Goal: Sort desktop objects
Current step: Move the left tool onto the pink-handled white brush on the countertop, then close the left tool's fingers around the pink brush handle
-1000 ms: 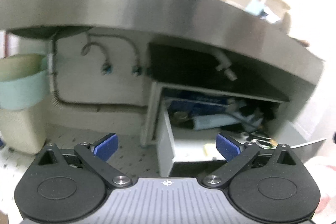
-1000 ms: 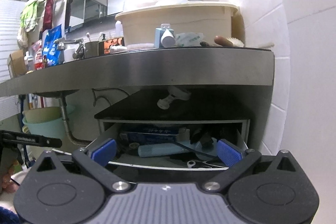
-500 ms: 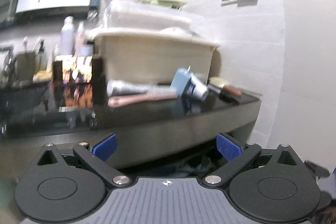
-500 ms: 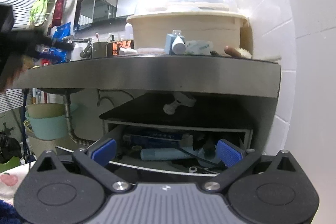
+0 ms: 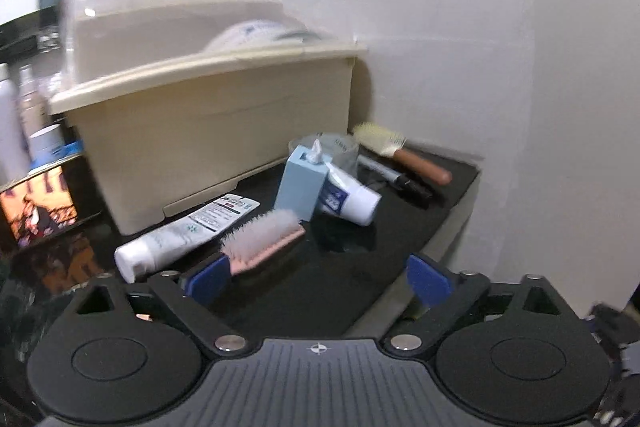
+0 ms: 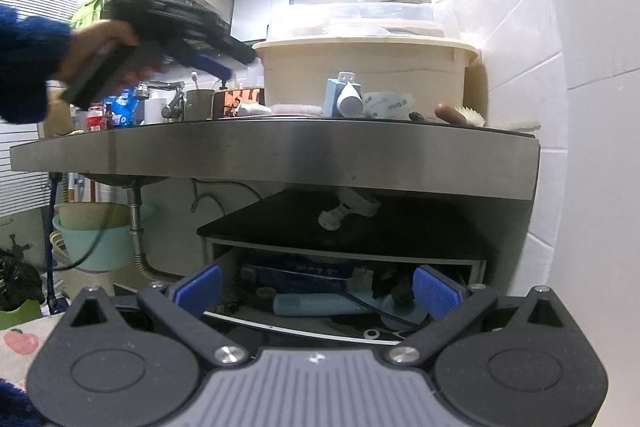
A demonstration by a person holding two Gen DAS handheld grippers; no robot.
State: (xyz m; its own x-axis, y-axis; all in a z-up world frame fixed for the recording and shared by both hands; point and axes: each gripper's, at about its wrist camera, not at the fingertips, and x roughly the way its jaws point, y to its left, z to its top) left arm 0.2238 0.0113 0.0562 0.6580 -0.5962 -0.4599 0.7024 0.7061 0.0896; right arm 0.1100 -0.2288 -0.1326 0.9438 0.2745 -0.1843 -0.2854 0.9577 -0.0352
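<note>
- Left wrist view is showing the left gripper over the dark countertop, jaws apart and closing, with nothing between them.
- Pink brush is lying just ahead of the left pad, its long axis slanting from near-left to far-right.
- White tube is lying beside the brush, roughly parallel to it.
- Blue box is standing behind the brush, near the beige bin.
- Right gripper is facing the open drawer below the counter, jaws apart and empty.
- Left gripper is judged nearer the brush.
</note>
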